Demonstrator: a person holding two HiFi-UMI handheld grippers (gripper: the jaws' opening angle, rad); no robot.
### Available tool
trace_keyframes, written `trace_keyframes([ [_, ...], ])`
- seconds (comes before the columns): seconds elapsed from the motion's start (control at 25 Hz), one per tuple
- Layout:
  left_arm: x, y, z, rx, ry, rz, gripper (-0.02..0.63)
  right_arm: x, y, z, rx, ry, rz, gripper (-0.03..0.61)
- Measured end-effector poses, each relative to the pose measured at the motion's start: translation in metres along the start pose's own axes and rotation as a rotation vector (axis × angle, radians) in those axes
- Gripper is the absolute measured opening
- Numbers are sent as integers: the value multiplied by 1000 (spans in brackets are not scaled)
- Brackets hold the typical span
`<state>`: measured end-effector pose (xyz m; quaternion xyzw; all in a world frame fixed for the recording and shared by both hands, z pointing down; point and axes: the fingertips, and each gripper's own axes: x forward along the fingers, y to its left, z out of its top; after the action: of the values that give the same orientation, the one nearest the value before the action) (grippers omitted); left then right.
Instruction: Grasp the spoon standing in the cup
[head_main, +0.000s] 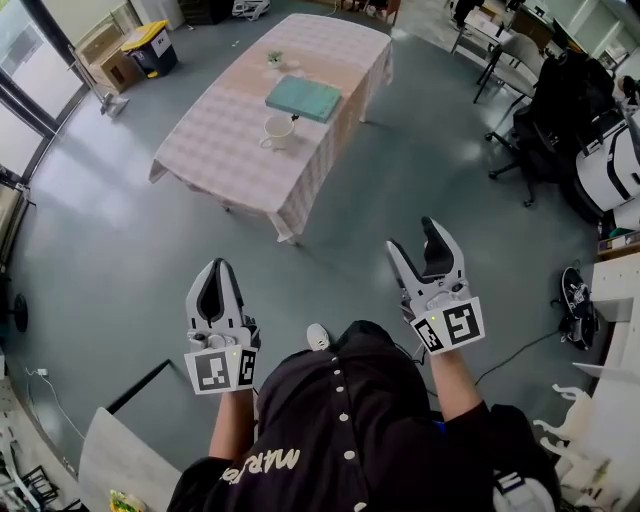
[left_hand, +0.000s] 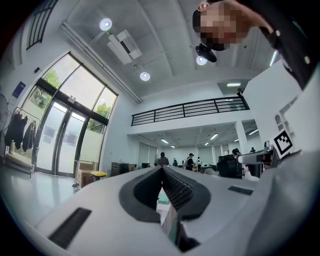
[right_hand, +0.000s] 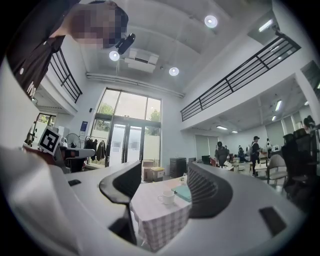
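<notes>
A white cup (head_main: 278, 130) stands on the table with the pink checked cloth (head_main: 225, 150), far ahead of me; the spoon in it is too small to make out. The same cup (right_hand: 166, 198) shows between the jaws in the right gripper view, well out of reach. My left gripper (head_main: 217, 264) hangs over the grey floor with its jaws together and nothing in them; in its own view the left gripper (left_hand: 161, 168) has its tips meeting. My right gripper (head_main: 412, 235) is held a little higher and stands open, and the right gripper (right_hand: 165, 167) shows a wide empty gap.
A teal book (head_main: 303, 98) and a small plant (head_main: 274, 58) lie on the table behind the cup. Office chairs and black bags (head_main: 560, 110) crowd the right side. A yellow-lidded bin (head_main: 150, 45) stands at the far left. Grey floor lies between me and the table.
</notes>
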<state>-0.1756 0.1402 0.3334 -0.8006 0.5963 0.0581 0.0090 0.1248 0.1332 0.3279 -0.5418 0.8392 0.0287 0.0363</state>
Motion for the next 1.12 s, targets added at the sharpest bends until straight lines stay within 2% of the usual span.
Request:
trace_keyframes([
  [0.36,28,15,-16,-7,34,1,11,30,-13,-17,-29,57,-17,264],
  [0.52,52,20,-24,-8,39,2,11,56,-22,-29,-1,56,-4,264],
  [0.8,114,40,-40,13,57,40,11,129,-46,-46,27,44,58,262],
  [1.0,172,51,-38,22,41,51,11,189,-67,-48,27,41,105,262],
  [1.12,208,56,-32,57,31,61,11,225,-82,-48,24,46,140,262],
])
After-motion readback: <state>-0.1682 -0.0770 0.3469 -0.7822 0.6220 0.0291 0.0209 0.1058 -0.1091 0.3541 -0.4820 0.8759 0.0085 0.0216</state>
